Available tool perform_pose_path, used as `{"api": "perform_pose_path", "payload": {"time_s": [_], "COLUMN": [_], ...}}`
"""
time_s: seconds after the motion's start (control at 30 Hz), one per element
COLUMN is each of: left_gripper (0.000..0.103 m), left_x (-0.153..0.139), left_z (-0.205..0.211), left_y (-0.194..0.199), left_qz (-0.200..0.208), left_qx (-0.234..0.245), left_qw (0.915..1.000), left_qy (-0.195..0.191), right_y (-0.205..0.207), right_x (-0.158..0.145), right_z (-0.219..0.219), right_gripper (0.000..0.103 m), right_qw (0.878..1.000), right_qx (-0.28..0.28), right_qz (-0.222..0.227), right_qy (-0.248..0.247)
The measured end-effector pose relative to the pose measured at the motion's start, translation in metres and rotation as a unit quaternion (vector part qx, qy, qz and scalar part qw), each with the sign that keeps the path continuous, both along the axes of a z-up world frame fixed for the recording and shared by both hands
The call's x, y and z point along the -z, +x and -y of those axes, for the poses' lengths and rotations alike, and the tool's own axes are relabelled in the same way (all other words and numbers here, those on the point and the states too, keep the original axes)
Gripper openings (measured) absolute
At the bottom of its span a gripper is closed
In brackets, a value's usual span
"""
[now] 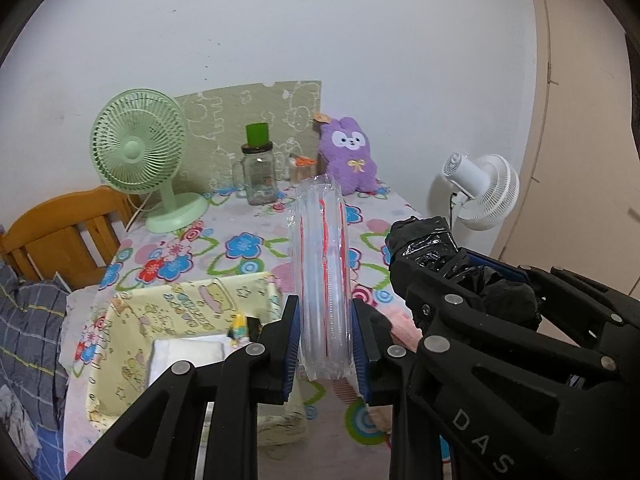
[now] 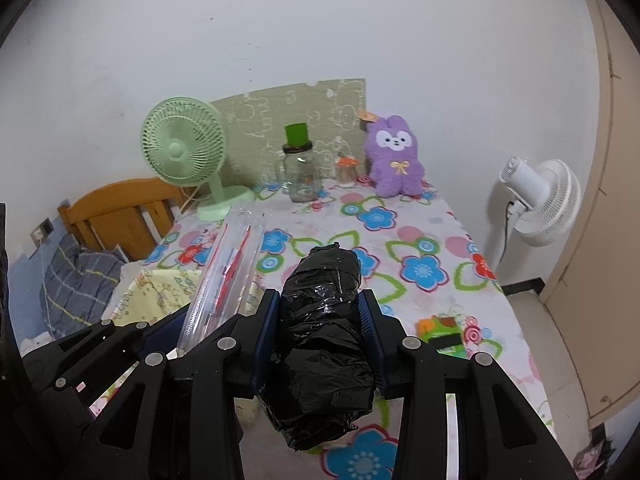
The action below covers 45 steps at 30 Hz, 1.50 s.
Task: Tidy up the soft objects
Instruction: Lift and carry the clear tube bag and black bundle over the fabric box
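My left gripper [image 1: 326,344] is shut on a clear plastic pack with red print [image 1: 322,264], held upright above the flowered table; the pack also shows in the right wrist view [image 2: 224,276]. My right gripper [image 2: 320,340] is shut on a black plastic-wrapped bundle [image 2: 320,320], held above the table just right of the left gripper; the bundle also shows in the left wrist view [image 1: 428,240]. A yellow fabric basket [image 1: 132,320] stands at the table's near left, with white folded cloth [image 1: 188,360] inside. A purple plush rabbit [image 2: 394,156] sits at the back.
A green desk fan [image 1: 140,148], a glass jar with green lid [image 1: 260,172] and a small cup [image 2: 346,172] stand at the table's back. A white fan [image 2: 536,200] stands right of the table. A wooden headboard [image 1: 60,232] and bedding lie left. A green-orange item [image 2: 440,330] lies near right.
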<state>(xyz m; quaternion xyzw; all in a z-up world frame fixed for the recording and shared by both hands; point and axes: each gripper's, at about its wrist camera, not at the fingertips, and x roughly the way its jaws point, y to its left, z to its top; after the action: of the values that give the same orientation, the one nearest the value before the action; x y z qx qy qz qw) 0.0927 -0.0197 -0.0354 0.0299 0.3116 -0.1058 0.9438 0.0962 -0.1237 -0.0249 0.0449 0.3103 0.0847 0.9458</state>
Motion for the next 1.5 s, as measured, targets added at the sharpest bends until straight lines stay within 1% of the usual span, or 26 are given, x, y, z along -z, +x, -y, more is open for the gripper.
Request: {"api": "perform_pose_path", "payload": {"time_s": [0.43, 0.93, 1.27, 1.5], "left_gripper": [0.025, 0.025, 0.025, 0.025], "left_x": [0.0, 0.009, 0.026, 0.039], "left_z": [-0.042, -0.082, -0.104, -0.117], "left_y": [0.007, 0.015, 0.023, 0.027], "left_qz": [0.001, -0.009, -0.026, -0.042], "left_qx": [-0.032, -0.063, -0.08, -0.092], "left_qw": [0.9995, 0.998, 0.9965, 0.9949], "left_qy": [-0.001, -0.002, -0.001, -0.003], "right_y": [0.015, 0.031, 0.042, 0.052], "right_x": [-0.002, 0.007, 0.023, 0.037], "right_z": [-0.045, -0.087, -0.114, -0.129], "right_gripper": [0.043, 0.043, 0.043, 0.043], "right_qw": [0.999, 0.997, 0.995, 0.993], "right_qx": [-0.039, -0.075, -0.097, -0.114], "right_qz": [0.0, -0.009, -0.021, -0.039], "right_qy": [-0.004, -0.007, -0.014, -0.015]}}
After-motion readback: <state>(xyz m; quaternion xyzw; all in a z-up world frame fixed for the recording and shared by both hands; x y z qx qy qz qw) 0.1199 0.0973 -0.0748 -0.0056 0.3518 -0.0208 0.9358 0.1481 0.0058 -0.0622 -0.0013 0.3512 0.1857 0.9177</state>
